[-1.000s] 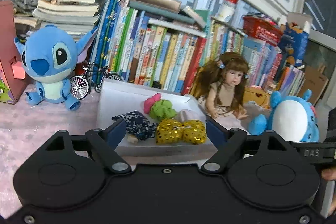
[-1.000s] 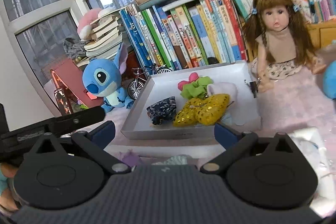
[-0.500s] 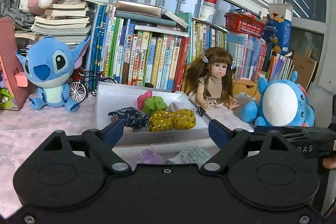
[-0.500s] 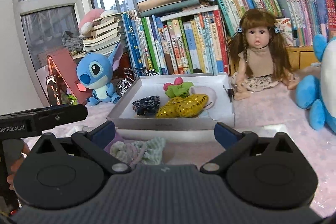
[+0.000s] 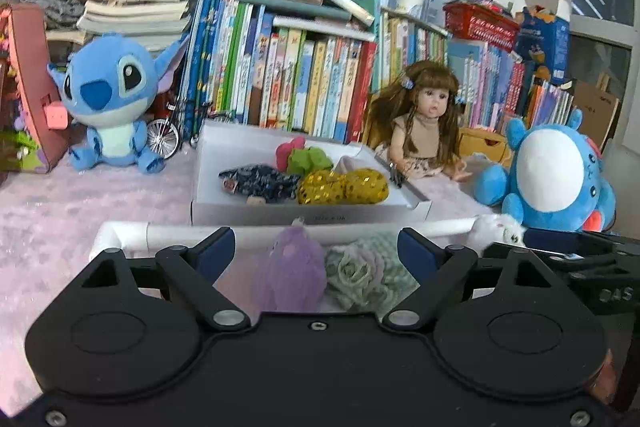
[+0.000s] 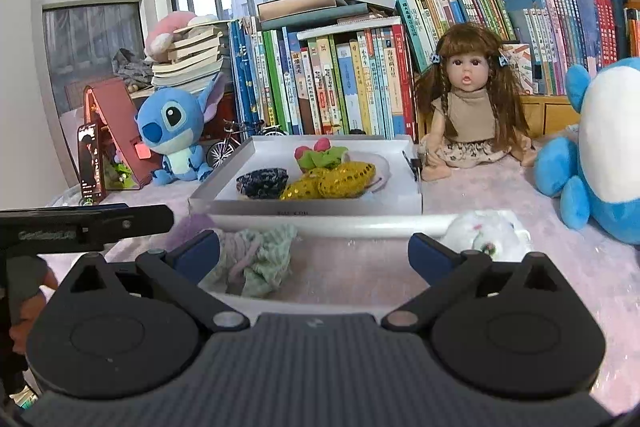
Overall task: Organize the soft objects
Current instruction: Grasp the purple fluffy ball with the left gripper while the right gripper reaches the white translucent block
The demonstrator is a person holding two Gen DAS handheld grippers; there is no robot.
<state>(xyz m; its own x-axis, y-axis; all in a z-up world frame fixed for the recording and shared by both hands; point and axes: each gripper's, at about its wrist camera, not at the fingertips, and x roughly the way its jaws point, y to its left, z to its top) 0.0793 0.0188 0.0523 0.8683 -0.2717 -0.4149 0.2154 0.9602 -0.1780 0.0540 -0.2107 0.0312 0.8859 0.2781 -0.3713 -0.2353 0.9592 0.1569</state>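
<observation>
A: Where do your grippers stand?

B: Your left gripper [image 5: 316,251] has its jaws spread wide and pinches nothing. The purple fluffy scrunchie [image 5: 289,269] and the pale green scrunchie [image 5: 362,273] lie between its fingers, untouched, in the near white tray [image 5: 120,231]. Your right gripper [image 6: 314,253] is spread too, and empty. From it, the green scrunchie [image 6: 256,259] sits at ten o'clock beside the left finger, and a white fluffy piece [image 6: 486,233] at two o'clock near the tray's far rim.

A: And the sorted ones?

B: At twelve o'clock, in the white box [image 5: 304,215] just behind the tray: a dark floral scrunchie [image 5: 260,181], a gold sequin bow [image 5: 344,186], and a pink and green piece [image 5: 302,158]. The Stitch plush [image 5: 108,103] sits at ten o'clock, the doll [image 5: 422,119] at one.

A: How will the purple one handle?

B: I judge it light, soft and squashy. It will collapse under the pads, and the fuzz may slip. Take the bulk through its middle, not a loose edge, and close fully. The green one touches it, so you may drag both unless you aim left of the seam.
</observation>
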